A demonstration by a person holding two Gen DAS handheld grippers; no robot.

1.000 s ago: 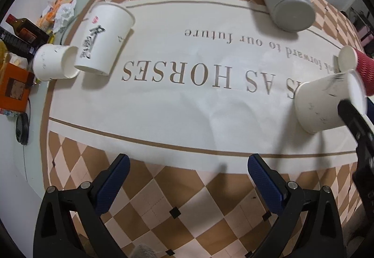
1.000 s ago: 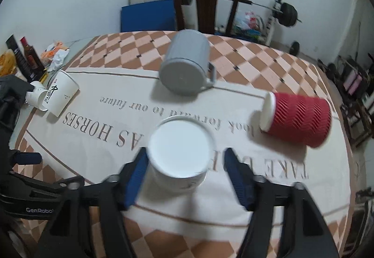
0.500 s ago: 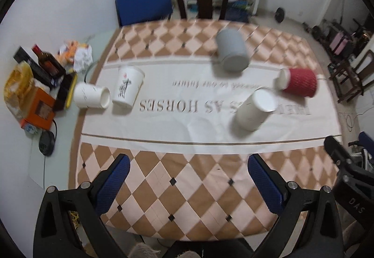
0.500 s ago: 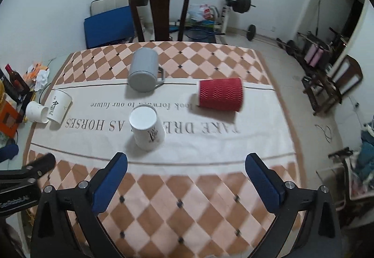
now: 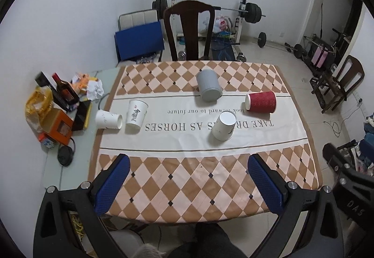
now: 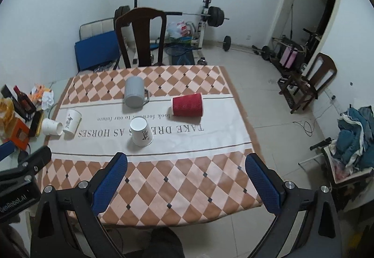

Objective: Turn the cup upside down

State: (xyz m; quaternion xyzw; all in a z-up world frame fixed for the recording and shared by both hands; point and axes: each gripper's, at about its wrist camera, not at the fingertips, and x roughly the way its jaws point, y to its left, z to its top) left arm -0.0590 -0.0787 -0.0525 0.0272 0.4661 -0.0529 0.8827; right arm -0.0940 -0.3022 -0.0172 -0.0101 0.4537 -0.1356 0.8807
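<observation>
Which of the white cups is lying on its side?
The leftmost white cup, at the cloth's left edge, mouth facing right. The two other white cups stand upside down.

inverted cup (image 5: 224, 126) mid-table (image 5: 210, 188) | mug (image 5: 208, 89) behind | ribbed cup (image 5: 260, 102) right

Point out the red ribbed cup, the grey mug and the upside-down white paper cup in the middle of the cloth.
red ribbed cup (image 6: 188, 105): right wrist view, ribbed side wall.
grey mug (image 6: 134, 92): right wrist view, side of body.
upside-down white paper cup (image 5: 224, 126): left wrist view, side wall below base.
</observation>
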